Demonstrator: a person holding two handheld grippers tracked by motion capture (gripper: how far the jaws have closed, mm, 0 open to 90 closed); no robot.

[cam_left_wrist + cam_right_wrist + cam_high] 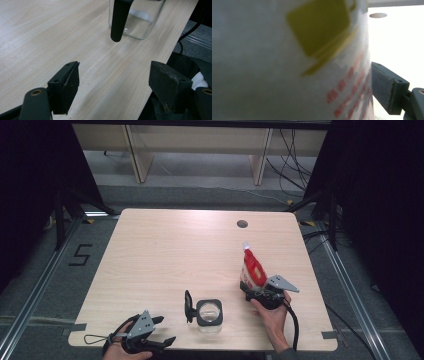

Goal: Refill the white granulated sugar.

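Down at the table's near-left corner, the left gripper [161, 330] rests with jaws spread wide, holding nothing. Just right of it stands a square glass jar [209, 316] with a black hinged lid [188, 306]. Farther right, the right gripper [248, 292] clamps an upright red-and-white refill pouch [252, 269] near the table's [165, 255] right edge.

A light wooden table [165, 250] with a round cable hole [242, 224] fills the middle of the frame. Behind it, at the top, stands pale wooden furniture [200, 145] on a grey floor [200, 185]. Black curtains [380, 195] hang at both sides. A "5" [80, 254] marks the floor at left.
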